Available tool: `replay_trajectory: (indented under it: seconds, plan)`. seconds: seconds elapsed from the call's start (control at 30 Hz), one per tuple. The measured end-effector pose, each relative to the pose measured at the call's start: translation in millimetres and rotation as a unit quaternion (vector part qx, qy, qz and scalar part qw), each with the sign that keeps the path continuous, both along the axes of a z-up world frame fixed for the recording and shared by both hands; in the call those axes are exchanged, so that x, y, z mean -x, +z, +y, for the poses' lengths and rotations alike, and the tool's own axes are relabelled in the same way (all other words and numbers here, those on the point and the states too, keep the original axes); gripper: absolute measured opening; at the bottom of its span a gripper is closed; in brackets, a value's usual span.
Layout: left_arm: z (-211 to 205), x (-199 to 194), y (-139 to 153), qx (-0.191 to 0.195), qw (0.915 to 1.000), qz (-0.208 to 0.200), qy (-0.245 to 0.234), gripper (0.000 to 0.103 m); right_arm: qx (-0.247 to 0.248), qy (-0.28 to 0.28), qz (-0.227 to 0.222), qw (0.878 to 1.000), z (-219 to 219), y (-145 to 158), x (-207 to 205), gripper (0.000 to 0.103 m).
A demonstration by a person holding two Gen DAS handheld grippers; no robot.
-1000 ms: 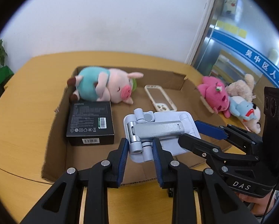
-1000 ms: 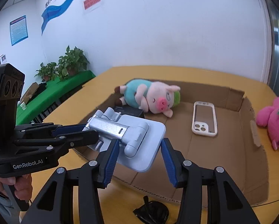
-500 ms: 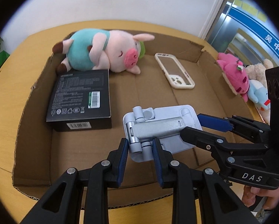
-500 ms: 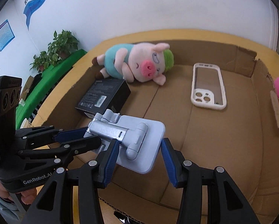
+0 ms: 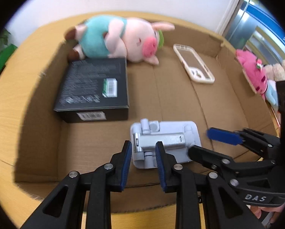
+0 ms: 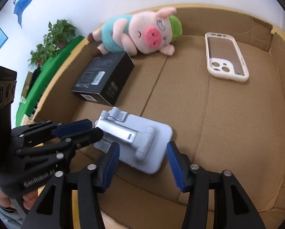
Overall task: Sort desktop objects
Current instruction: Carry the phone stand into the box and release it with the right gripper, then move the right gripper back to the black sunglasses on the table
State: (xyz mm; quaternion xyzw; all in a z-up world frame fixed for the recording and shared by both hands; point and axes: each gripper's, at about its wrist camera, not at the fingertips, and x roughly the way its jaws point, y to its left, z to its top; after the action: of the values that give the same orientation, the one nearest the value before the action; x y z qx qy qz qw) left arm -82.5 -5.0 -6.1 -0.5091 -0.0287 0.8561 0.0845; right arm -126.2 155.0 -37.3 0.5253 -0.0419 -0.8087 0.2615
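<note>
The folded pale-grey phone stand (image 5: 165, 143) lies on the floor of the shallow brown cardboard tray (image 5: 37, 114). The left gripper (image 5: 143, 152) has its jaws clamped on the stand's hinge end; the right gripper (image 6: 142, 158) has its jaws apart, straddling the base.

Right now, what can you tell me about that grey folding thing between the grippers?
The phone stand is pale grey, plastic-looking, with a silvery hinged arm folded flat on its rounded base. It lies low in the cardboard box, near the front wall. The left gripper straddles its hinged end; whether it pinches is unclear. The right gripper is open around it.
</note>
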Motion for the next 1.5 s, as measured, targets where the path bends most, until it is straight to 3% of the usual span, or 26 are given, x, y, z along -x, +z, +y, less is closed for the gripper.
replay_trajectory:
  seconds: [0.07, 0.13, 0.17, 0.2, 0.33, 0.4, 0.57, 1.17, 1.37, 1.5]
  plan:
    - [0, -12, 17, 0.005, 0.9994, 0.036, 0.000, 0.028, -0.020, -0.008, 0.033, 0.999, 4, 14, -10, 0.069]
    - [1, -29, 32, 0.009, 0.9970, 0.077, -0.001, 0.043, -0.044, -0.017, 0.076, 0.996, 8, 32, -24, 0.079]
    - [2, -41, 42, 0.013, 0.9939, 0.109, -0.001, 0.056, -0.057, -0.025, 0.103, 0.993, 11, 42, -35, 0.083]
    - [4, -53, 51, 0.017, 0.9896, 0.143, -0.002, 0.063, -0.071, -0.035, 0.138, 0.987, 15, 53, -48, 0.087]
    - [16, -97, 82, 0.029, 0.9672, 0.252, -0.008, 0.066, -0.108, -0.055, 0.222, 0.967, 28, 77, -88, 0.095]
    - [20, -108, 91, 0.023, 0.9596, 0.280, -0.006, 0.080, -0.106, -0.061, 0.247, 0.961, 35, 86, -106, 0.097]
    - [28, -129, 97, 0.022, 0.9487, 0.315, 0.009, 0.080, -0.103, -0.067, 0.283, 0.951, 44, 100, -138, 0.101]
    - [26, -150, 71, 0.017, 0.9597, 0.280, 0.012, 0.080, -0.095, -0.070, 0.264, 0.957, 58, 82, -176, 0.102]
    - [14, -158, 42, 0.007, 0.9712, 0.238, 0.007, 0.080, -0.115, -0.045, 0.208, 0.970, 76, 39, -174, 0.101]
    - [7, -163, 19, -0.004, 0.9793, 0.202, 0.010, 0.080, -0.121, -0.004, 0.167, 0.979, 78, 11, -166, 0.093]
